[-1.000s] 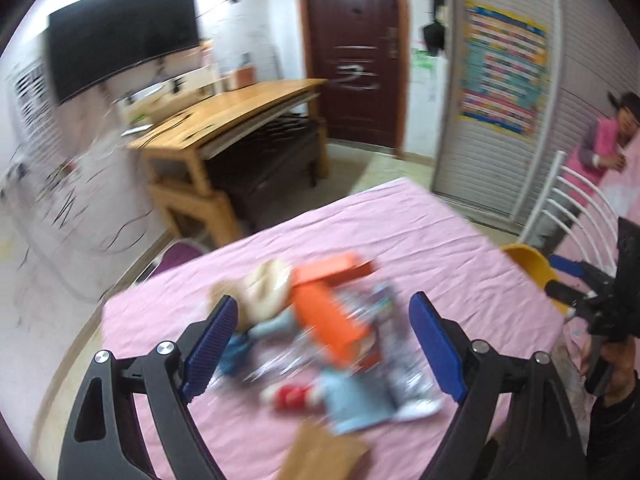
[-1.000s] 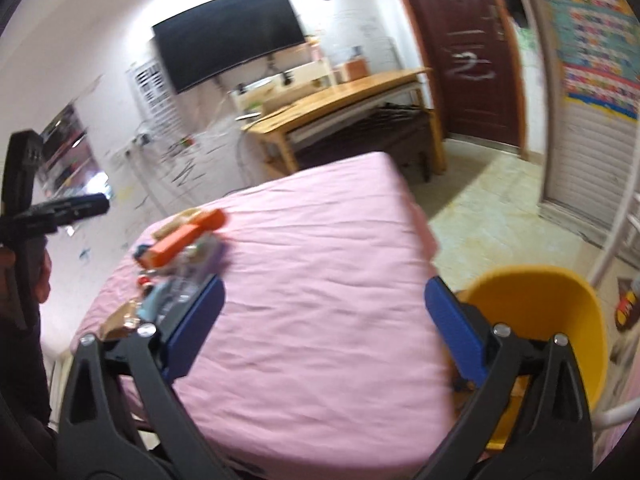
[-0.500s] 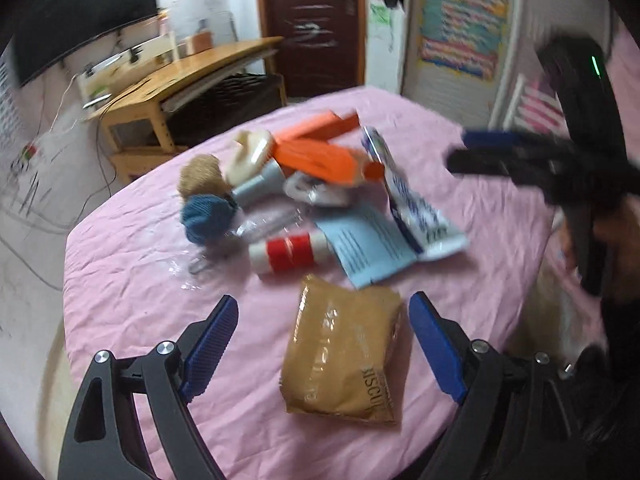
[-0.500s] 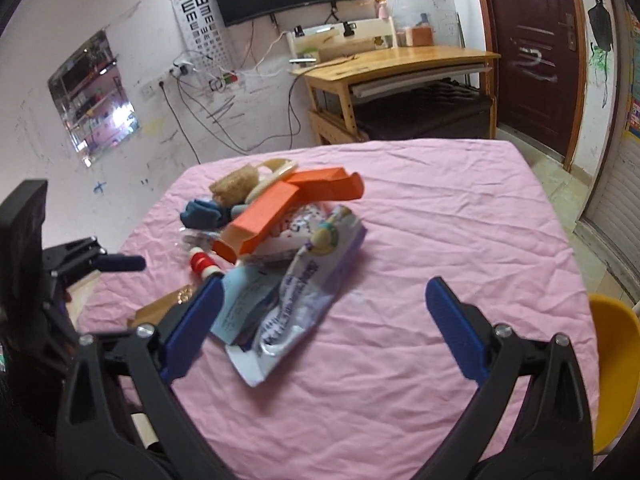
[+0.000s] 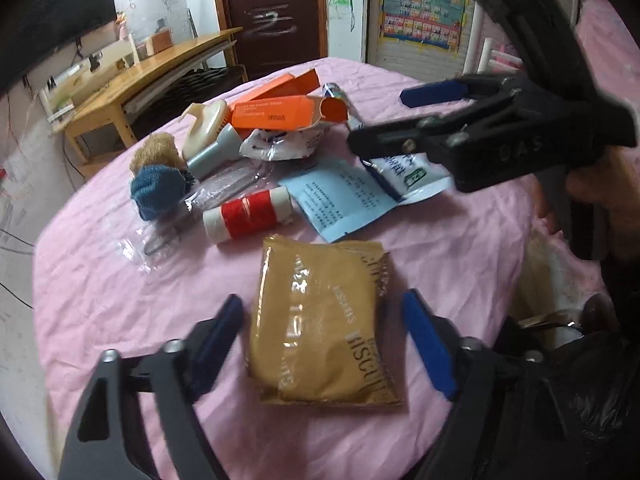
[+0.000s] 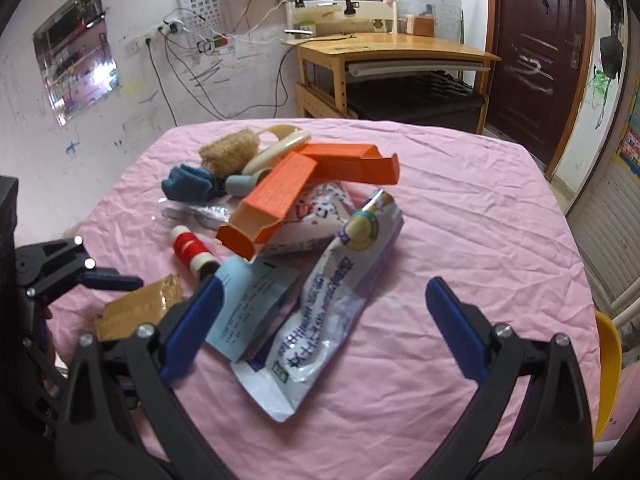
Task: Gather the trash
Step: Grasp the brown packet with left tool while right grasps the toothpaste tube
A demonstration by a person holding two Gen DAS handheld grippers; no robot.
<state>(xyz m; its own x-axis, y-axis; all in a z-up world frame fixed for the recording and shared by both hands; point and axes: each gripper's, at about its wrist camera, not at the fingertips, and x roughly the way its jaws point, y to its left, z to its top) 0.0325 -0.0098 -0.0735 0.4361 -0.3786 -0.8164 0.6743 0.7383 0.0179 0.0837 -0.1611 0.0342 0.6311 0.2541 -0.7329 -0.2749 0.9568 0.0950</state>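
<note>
Brown biscuit packet (image 5: 324, 320) lies flat on the pink-covered desk (image 5: 100, 280), at the near edge of the litter pile. Left tool (image 5: 326, 344) is lowered over it, blue pads either side of the packet; its jaws have just been closing in, with the packet between them, but gaps show on both sides and no pad presses on it.

Just beyond the packet: a red thread spool (image 5: 246, 214) and a light blue paper slip (image 5: 344, 200). Further back, an orange carton (image 5: 276, 114), a blue knitted bundle (image 5: 158, 192), a tan fibrous bundle (image 5: 156, 152) and a cream brush (image 5: 206, 128), all heaped together.

Right tool (image 6: 320, 328) hovers above a white and purple printed pouch (image 6: 332, 300), jaws spread wide, gripping nothing. A wooden side table (image 6: 392, 46) stands against the far wall.
</note>
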